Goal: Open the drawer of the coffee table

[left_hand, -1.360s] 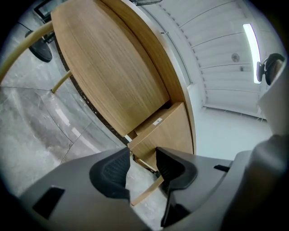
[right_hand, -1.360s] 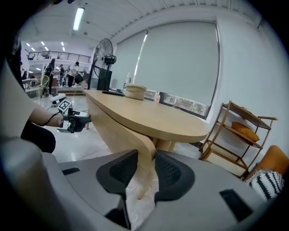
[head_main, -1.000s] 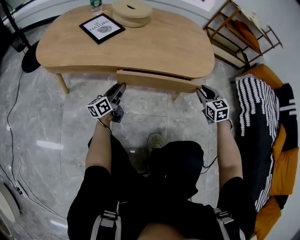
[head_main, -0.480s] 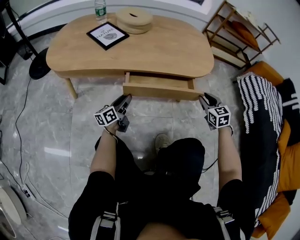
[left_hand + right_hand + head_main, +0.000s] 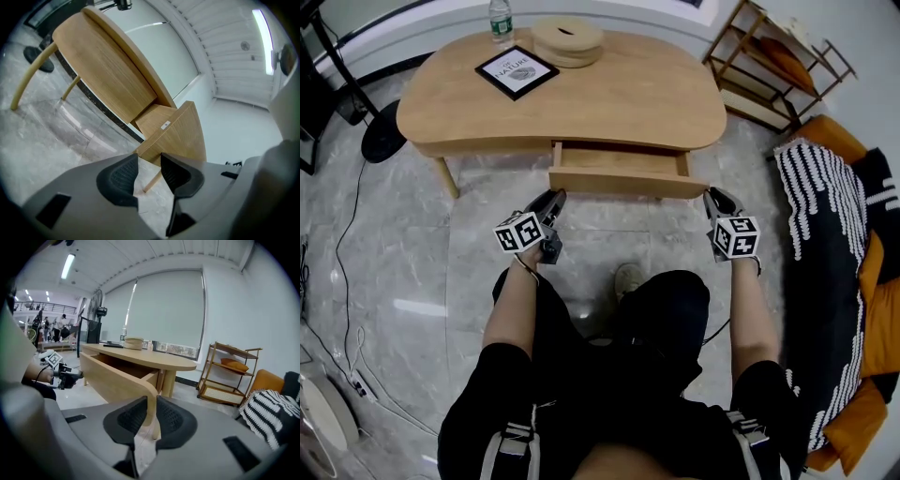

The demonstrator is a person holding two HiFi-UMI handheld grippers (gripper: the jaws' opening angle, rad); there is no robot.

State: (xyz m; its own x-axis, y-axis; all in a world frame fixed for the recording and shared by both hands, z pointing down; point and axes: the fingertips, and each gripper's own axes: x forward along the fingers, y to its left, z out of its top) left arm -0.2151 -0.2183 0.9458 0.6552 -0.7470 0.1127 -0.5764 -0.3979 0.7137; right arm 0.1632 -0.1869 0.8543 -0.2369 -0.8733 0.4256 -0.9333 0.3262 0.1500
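Observation:
The oval wooden coffee table (image 5: 609, 94) has its drawer (image 5: 619, 159) pulled part way out toward me. My right gripper (image 5: 710, 193) is at the right end of the drawer front (image 5: 623, 183). In the right gripper view the rounded end of that drawer front (image 5: 117, 380) sits between the pads (image 5: 171, 420), which press on it. Those jaws have just been closing. My left gripper (image 5: 559, 196) is at the drawer front's left lower corner. In the left gripper view the drawer front (image 5: 178, 136) lies just beyond the tips of the gripper (image 5: 149, 161), and only floor shows in the gap.
On the tabletop are a framed print (image 5: 516, 71), a water bottle (image 5: 500, 19) and a round wooden box (image 5: 568, 39). A wooden shelf rack (image 5: 778, 70) and an orange seat with a striped throw (image 5: 820, 234) stand to the right. A fan base (image 5: 382, 138) and cable lie to the left.
The drawer has slid further out from under the tabletop. Both grippers have drawn back toward me with its front.

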